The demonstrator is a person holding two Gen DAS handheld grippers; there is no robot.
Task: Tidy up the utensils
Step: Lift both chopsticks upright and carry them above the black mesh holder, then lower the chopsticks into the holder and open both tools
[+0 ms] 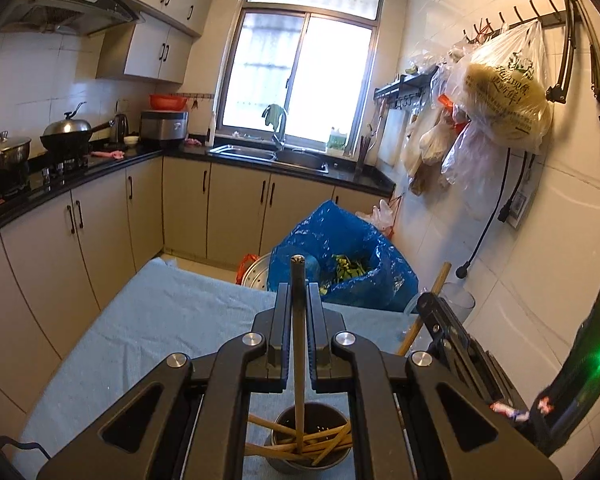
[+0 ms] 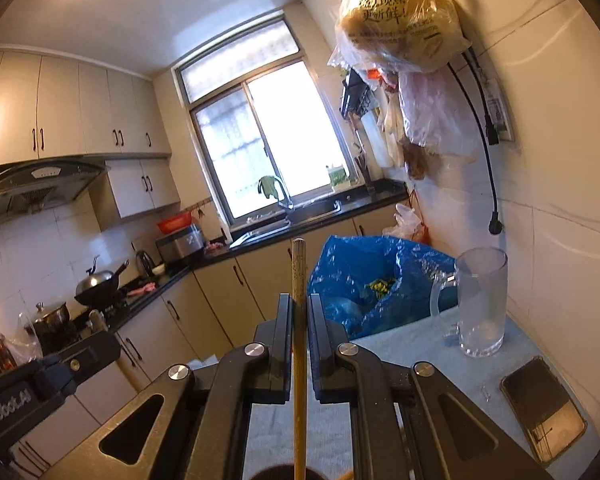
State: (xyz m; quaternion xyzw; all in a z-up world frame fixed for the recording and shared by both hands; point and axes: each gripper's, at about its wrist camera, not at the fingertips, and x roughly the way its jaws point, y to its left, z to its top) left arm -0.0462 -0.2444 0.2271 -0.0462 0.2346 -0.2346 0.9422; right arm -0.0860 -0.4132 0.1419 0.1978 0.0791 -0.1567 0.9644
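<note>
Each hand-held gripper, left (image 1: 299, 300) and right (image 2: 299, 308), is clamped on one chopstick (image 1: 298, 332) above the holder (image 1: 310, 446), where several already lie crookedly, more sorting likely remaining

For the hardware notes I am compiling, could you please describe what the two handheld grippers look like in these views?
Both grippers are matte black. The left gripper and the right gripper each have two flat parallel fingers on angular linkage arms with triangular cut-outs, joined by round silver pivot bolts. In the right wrist view the left unit's side carries white lettering, partly cut off. In the left wrist view a green light glows beside the right unit. No sleeves or hands show.
</note>
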